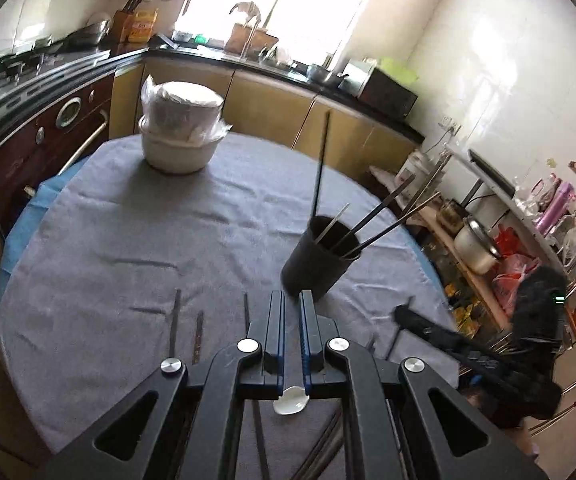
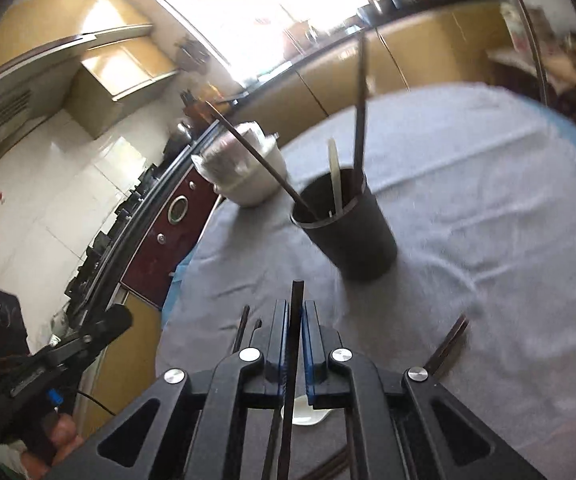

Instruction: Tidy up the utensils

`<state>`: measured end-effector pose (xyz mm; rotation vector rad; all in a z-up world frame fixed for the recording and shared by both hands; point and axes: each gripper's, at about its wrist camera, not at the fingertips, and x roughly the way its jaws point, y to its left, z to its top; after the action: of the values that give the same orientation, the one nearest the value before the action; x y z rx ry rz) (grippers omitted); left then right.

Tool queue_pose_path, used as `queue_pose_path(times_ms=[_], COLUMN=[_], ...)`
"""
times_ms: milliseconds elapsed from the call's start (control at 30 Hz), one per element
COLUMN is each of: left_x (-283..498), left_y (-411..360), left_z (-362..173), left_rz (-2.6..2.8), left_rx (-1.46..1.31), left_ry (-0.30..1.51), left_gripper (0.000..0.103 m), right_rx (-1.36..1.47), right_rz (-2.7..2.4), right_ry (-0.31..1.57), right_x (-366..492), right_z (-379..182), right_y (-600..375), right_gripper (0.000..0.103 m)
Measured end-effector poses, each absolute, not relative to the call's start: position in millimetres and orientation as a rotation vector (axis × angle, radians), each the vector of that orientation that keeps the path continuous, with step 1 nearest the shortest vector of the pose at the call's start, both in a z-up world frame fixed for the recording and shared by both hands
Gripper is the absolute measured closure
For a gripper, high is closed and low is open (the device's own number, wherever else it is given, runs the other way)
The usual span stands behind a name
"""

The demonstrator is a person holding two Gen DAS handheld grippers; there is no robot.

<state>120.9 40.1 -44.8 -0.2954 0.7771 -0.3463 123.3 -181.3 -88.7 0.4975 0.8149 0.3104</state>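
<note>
A black cup (image 1: 315, 264) stands on the grey tablecloth (image 1: 128, 220) and holds several dark chopsticks (image 1: 321, 160) and a pale utensil. It also shows in the right wrist view (image 2: 351, 236). My left gripper (image 1: 291, 300) hovers just before the cup, jaws a narrow gap apart and empty. My right gripper (image 2: 296, 310) is shut on a dark chopstick (image 2: 293, 344) that points toward the cup. Loose chopsticks (image 1: 174, 324) lie on the cloth at the left. A white spoon (image 1: 291, 400) lies under the left gripper and also shows in the right wrist view (image 2: 305, 410).
A white covered pot (image 1: 180, 128) stands at the table's far side. More chopsticks (image 2: 449, 344) lie at the right. The right gripper shows in the left wrist view (image 1: 403, 314) at the table's right edge. Kitchen counters and a stove surround the table.
</note>
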Motion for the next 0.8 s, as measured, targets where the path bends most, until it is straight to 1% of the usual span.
queue_pose_path(times_ms=[33, 100, 133, 167, 200, 400, 567, 667, 800], left_x=[125, 138, 145, 153, 159, 208, 255, 267, 267], left_y=[42, 44, 44, 43, 41, 4, -23, -33, -35], left_z=[-50, -65, -74, -83, -90, -123, -157, -178, -179], left_rz=[-0.323, -0.311, -0.305, -0.293, -0.279, -0.204, -0.132, -0.116, -0.116], left_rx=[-0.295, -0.301, -0.304, -0.305, -0.297, -0.123, -0.039, -0.008, -0.004], left_ry=[0.799, 0.869, 0.915, 0.961, 0.99, 1.166, 1.349, 1.449, 1.446], left_gripper=[0.096, 0.092, 0.082, 0.07, 0.066, 0.065, 0.065, 0.066, 0.066], right_rx=[0.494, 0.499, 0.507, 0.518, 0.525, 0.579, 0.604, 0.613, 0.615], right_rz=[0.312, 0.311, 0.312, 0.31, 0.309, 0.302, 0.295, 0.288, 0.279], right_ry=[0.809, 0.811, 0.815, 0.823, 0.827, 0.846, 0.85, 0.851, 0.847], right_x=[122, 122, 121, 122, 120, 120, 118, 116, 113], right_z=[-87, -88, -90, -94, -96, -109, -115, -117, -117], right_y=[-182, -183, -185, -188, -191, -213, -225, -232, -238], right_gripper=[0.096, 0.096, 0.096, 0.096, 0.096, 0.096, 0.096, 0.096, 0.096])
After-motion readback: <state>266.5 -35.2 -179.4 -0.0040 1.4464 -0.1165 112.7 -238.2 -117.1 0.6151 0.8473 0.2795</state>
